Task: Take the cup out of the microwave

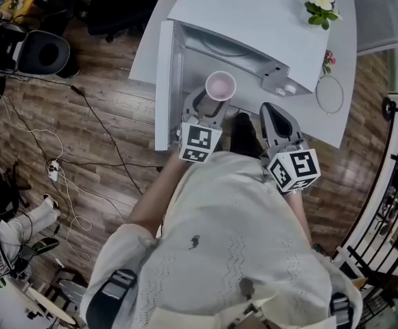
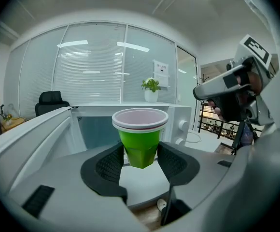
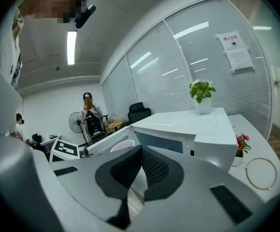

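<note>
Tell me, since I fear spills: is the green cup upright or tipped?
Upright: the green plastic cup, gripped by the left tongs, shows a level white rim with its mouth facing up.

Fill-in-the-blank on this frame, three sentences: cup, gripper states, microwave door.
The left gripper is shut on a ___ cup.
The right gripper is empty, its jaws ___.
The door of the microwave stands ___.
Missing words: green; shut; open.
</note>
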Available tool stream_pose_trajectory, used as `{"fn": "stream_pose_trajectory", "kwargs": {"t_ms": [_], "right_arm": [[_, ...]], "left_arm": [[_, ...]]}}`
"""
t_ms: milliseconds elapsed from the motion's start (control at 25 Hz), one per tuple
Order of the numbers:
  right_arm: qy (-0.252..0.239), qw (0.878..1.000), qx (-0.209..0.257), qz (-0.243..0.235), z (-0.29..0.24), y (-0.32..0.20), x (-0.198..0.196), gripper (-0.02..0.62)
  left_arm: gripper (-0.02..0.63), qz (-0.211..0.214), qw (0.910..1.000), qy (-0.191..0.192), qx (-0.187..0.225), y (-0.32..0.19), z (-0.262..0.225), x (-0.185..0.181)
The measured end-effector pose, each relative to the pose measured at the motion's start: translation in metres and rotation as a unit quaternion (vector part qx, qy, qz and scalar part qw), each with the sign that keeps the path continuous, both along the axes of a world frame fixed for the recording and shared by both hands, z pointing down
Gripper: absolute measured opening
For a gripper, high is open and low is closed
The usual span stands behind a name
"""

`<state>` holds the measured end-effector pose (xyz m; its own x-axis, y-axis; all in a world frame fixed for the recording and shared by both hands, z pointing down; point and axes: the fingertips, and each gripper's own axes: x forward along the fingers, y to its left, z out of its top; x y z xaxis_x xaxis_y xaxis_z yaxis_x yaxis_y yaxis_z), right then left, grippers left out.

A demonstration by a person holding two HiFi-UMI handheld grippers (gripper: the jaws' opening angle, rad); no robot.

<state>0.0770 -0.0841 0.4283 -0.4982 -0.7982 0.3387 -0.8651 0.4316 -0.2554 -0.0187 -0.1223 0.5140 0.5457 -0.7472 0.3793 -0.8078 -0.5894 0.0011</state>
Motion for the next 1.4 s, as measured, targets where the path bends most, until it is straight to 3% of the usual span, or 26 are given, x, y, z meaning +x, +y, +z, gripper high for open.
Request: {"fn": "stream_pose_trajectory", "kwargs": {"t_ms": [160, 480, 720, 1400], "right_arm": [[0.004, 1.000, 0.003, -0.006, -0.002, 0.005, -0.002, 0.009], [0.007, 1.000, 0.004, -0.008, -0.004, 0.016, -0.003, 0.009], [0.009, 1.000, 0.004, -0.009, -0.002, 0.020, -0.002, 0.009], [0.012, 1.000, 0.004, 0.003, -0.001, 0.020, 0.013, 0.009]], "left_arm": [[0.239, 0.002, 0.9999, -0.007, 0.009, 0.002, -0.001, 0.002], [0.238, -0.004, 0.9996, 0.020, 0.019, -0.005, -0.016, 0.002], [0.236, 0.015, 0.9998, -0.011, 0.005, -0.001, -0.004, 0.010], [0.236, 0.017, 0.9998, 0.009, 0.001, -0.002, -0.026, 0.033]]}}
